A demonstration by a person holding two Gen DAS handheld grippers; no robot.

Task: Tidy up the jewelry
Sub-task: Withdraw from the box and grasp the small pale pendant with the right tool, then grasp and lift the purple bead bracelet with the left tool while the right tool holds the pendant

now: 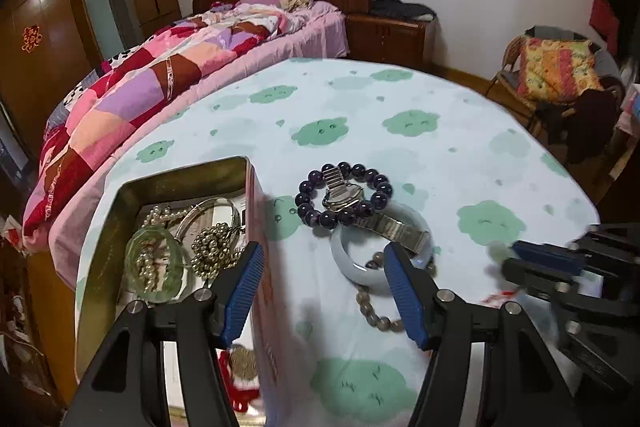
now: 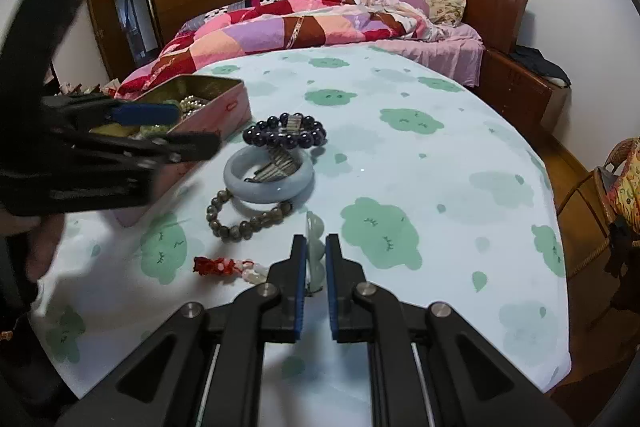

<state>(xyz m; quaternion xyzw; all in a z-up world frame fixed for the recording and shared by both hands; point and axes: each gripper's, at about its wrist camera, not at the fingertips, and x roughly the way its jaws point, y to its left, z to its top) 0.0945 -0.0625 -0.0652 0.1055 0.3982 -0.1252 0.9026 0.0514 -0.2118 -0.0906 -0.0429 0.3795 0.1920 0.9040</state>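
Note:
My right gripper (image 2: 316, 253) is shut on a pale green jade pendant (image 2: 314, 247), which stands on edge between the pads. Its red tassel (image 2: 208, 265) trails left on the cloth. My left gripper (image 1: 324, 267) is open and holds nothing; one finger hangs over the tin box (image 1: 252, 187), the other over a pale jade bangle (image 1: 352, 267). A metal watch (image 1: 384, 227) lies across the bangle and a dark purple bead bracelet (image 1: 344, 195). A grey-brown bead bracelet (image 2: 240, 217) sits partly under the bangle (image 2: 268, 183). In the left wrist view the right gripper (image 1: 508, 263) shows blurred at the right.
The tin (image 2: 224, 103) holds pearls, a gold bead chain (image 1: 212, 251) and a green bangle (image 1: 156, 263). The table carries a pale cloth with green clouds (image 2: 380, 231). A bed with a patchwork quilt (image 2: 300, 19) stands behind, and a wicker chair (image 1: 552, 75) off the table's right edge.

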